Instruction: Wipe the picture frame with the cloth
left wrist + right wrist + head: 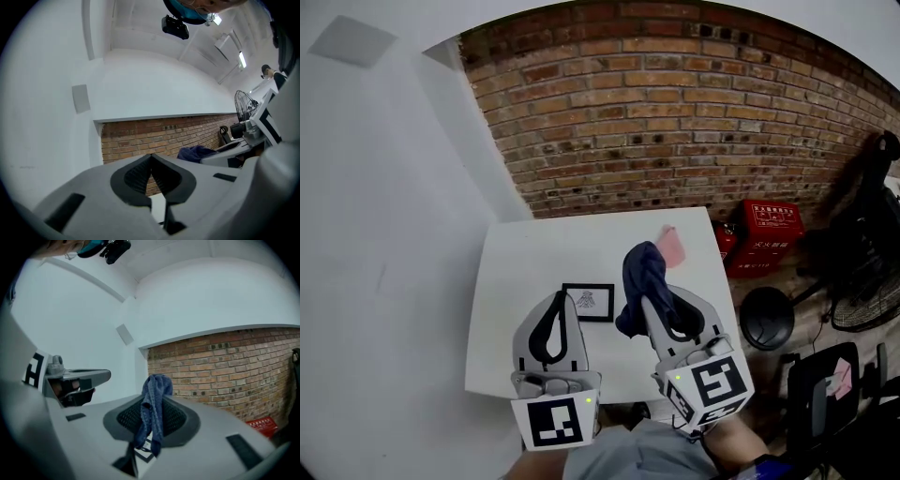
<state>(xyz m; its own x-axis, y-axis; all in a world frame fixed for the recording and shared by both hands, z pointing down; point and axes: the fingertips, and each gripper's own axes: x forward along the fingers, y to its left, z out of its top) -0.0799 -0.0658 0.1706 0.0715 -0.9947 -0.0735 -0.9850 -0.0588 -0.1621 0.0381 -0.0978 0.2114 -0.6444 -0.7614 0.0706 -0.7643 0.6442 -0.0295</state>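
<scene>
A small black picture frame (588, 302) lies flat near the middle of the white table (516, 272). My right gripper (645, 281) is shut on a dark blue cloth (641, 277), which bunches above the jaw tips and hangs down between them (152, 418). It is held above the table just right of the frame. My left gripper (561, 302) is shut with nothing in it, its tips close to the frame's left edge. In the left gripper view its pads (140, 176) meet, and the cloth (197, 152) shows at the right.
A pink cloth (671, 246) lies at the table's far right corner. A brick wall (675, 103) rises behind the table. Red crates (769, 227), a black stool (767, 319) and a fan (867, 300) stand on the floor to the right.
</scene>
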